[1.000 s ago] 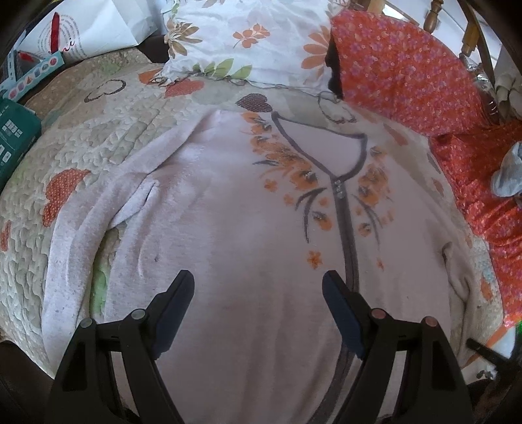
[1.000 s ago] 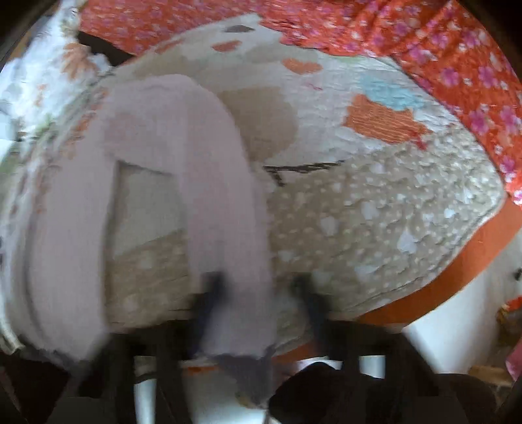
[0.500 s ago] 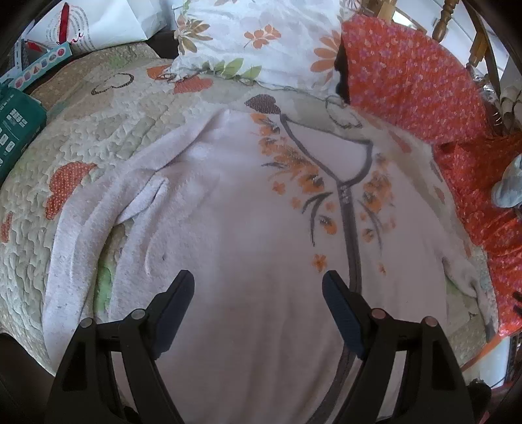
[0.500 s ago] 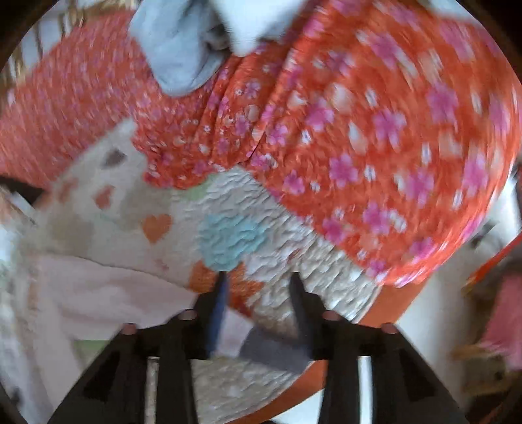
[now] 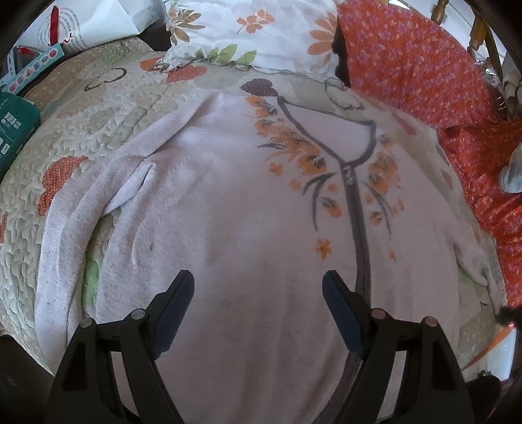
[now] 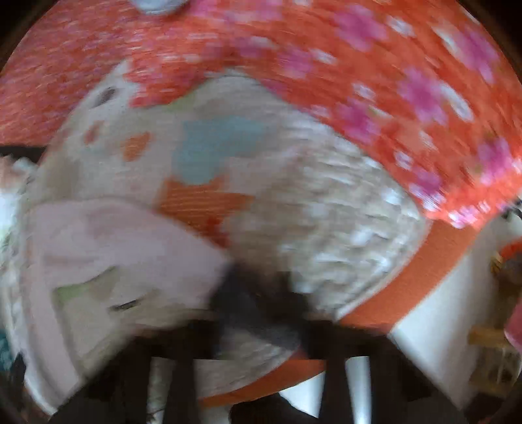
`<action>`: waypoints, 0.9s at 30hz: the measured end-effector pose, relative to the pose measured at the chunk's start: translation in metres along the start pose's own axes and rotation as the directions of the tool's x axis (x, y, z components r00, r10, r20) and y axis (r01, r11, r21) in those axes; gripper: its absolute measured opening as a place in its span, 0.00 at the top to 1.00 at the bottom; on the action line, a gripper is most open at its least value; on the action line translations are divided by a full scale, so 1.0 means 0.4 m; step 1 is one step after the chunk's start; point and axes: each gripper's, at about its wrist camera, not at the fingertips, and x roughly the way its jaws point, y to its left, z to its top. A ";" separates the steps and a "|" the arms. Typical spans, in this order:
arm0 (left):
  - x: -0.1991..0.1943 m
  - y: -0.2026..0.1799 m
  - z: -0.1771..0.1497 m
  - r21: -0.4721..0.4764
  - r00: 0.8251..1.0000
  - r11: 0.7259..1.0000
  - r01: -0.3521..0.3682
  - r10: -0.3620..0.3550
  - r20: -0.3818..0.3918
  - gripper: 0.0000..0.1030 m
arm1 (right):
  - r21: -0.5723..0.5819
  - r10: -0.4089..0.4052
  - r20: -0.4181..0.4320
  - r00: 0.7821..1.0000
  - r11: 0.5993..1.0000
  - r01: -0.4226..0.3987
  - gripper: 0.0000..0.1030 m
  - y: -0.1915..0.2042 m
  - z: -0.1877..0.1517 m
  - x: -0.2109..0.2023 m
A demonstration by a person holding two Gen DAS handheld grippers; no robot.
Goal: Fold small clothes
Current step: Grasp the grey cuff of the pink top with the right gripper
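I have a pale pink fleece top point(image 5: 235, 208) spread flat, front up, across a quilted bedspread point(image 5: 98, 107), its grey zip band running from the collar at 12 o'clock down to 6 in my left view. No fold has been made yet as far as I can judge; both sleeves lie out to the sides and the body is unfolded. My left gripper point(image 5: 257, 303) hovers over the lower body of the top, jaws wide apart and empty. My right gripper point(image 6: 257, 293) (its view is badly blurred) has just snapped its jaws closed, and they look shut on the dark grey cuff point(image 6: 261, 313) of the right sleeve at 6 o'clock. The sleeve folds and the body folds remain. The bed carries a floral pillow point(image 5: 248, 29) at 12 and an orange flowered cloth point(image 5: 424, 65) at 2.
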 end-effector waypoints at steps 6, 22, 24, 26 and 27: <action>0.020 0.000 0.000 -0.018 0.999 1.000 0.022 -0.023 -0.034 0.23 | 0.017 -0.035 0.213 0.976 0.999 0.032 0.91 0.018 0.108 -0.147; 0.040 -0.014 -0.003 -0.009 0.997 0.999 0.038 -0.038 -0.068 0.23 | 0.200 0.003 0.172 0.985 0.979 -0.038 0.46 -0.050 0.036 -0.064; 0.047 -0.016 -0.005 -0.003 0.997 0.999 0.032 -0.032 -0.075 0.23 | 0.258 0.057 0.143 0.988 0.962 -0.093 0.46 -0.070 0.024 -0.016; 0.051 -0.017 -0.005 -0.001 0.997 1.000 0.028 -0.028 -0.077 0.22 | 0.327 0.079 0.156 0.985 0.936 -0.127 0.45 -0.090 0.034 0.029; 0.051 -0.016 -0.004 0.000 0.997 1.000 0.027 -0.027 -0.076 0.22 | 0.350 0.079 0.180 0.980 0.926 -0.139 0.45 -0.094 0.041 0.041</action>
